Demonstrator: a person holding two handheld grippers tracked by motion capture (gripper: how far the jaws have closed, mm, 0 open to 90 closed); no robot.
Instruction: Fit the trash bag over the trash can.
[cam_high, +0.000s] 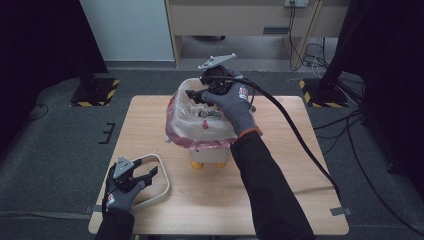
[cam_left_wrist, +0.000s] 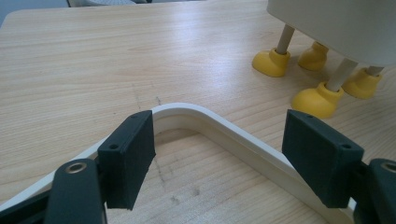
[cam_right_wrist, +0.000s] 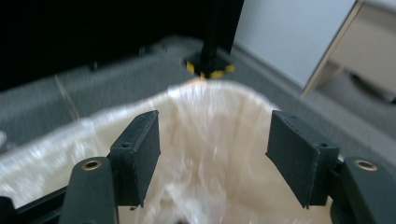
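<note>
Right claw hovers over the far rim of the plastic bag lining a small white bin on yellow feet mid-worktop; jaws stand apart, nothing gripped, though the right gripper view is blurred and the bag's contents cannot be made out. Left claw rests at the near left corner, jaws released and straddling a cream ring lying flat, pads clear of it. Ring's near part is cut off by the hand and the frame; bin's body mostly hidden under bag and forearm.
</note>
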